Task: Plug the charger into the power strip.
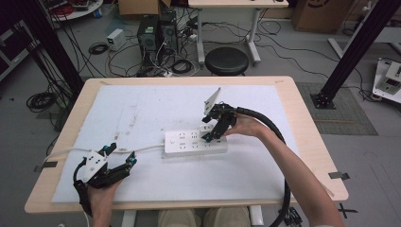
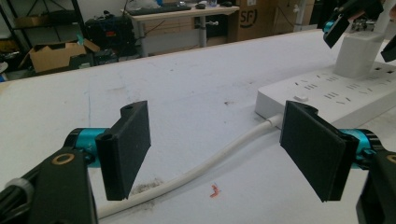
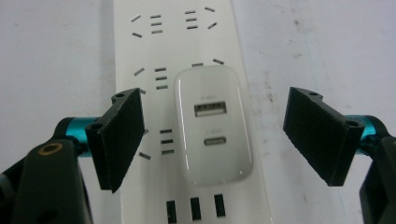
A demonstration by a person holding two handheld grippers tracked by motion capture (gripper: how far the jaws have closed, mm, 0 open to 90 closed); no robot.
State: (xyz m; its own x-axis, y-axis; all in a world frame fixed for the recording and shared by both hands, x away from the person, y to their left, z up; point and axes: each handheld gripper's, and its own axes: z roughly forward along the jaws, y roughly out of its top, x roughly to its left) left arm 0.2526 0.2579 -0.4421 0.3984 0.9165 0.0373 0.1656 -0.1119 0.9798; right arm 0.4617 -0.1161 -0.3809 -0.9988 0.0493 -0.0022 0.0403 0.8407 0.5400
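A white power strip lies in the middle of the white mat, its cord trailing off to the left. A white USB charger block is plugged into the strip, with two ports facing up. My right gripper hangs just above the charger, open, its pads either side of the block and clear of it; in the high view the right gripper sits over the strip's right end. My left gripper rests open near the front left of the mat, straddling the cord. The strip and charger lie ahead of it.
The white mat covers most of a wooden table. A tiny red scrap lies on the mat by the cord. Beyond the table stand a black stool, computer towers and tangled cables on the floor.
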